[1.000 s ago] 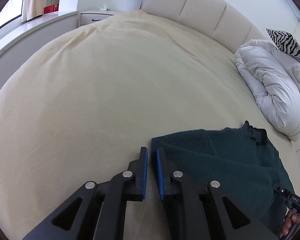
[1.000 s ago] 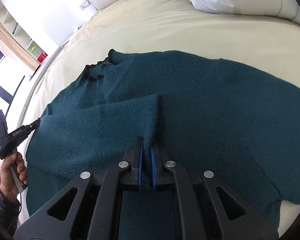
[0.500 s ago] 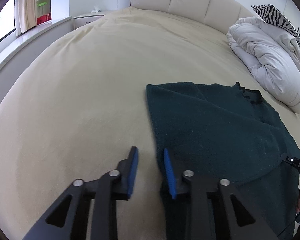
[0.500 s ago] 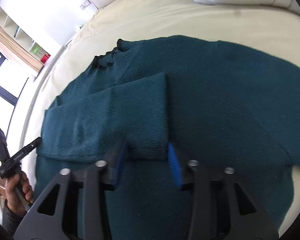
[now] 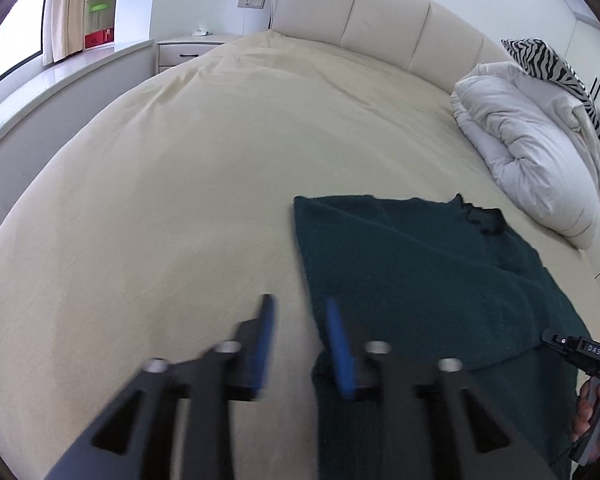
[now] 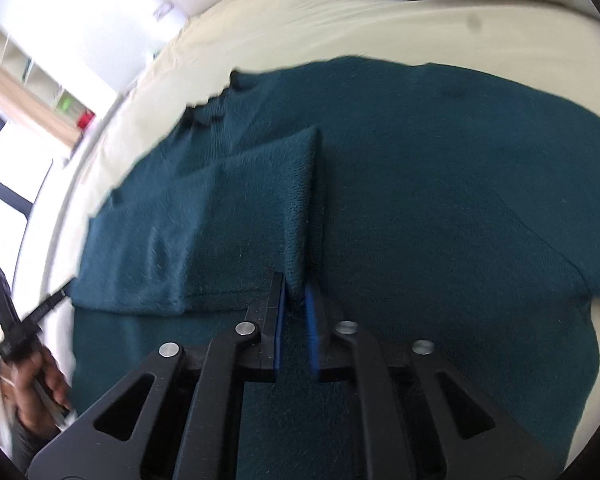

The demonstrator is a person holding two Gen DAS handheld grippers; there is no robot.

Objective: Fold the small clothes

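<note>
Fingers of the right gripper [image 6: 295, 304] are closing on the cuff corner of the folded-in sleeve [image 6: 228, 208], pinching it, likely to square the fold. The teal sweater [image 6: 440, 184] lies flat on the cream bed [image 5: 180, 184]. Left gripper [image 5: 298, 320] is opening, nothing between its fingers, beside the sweater's edge. No containers in view.

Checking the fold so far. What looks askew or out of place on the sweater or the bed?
Nothing is damaged or spilled. The teal sweater lies flat on the bed, one sleeve folded across its body. Only the heaped white duvet near the headboard is untidy.
</note>
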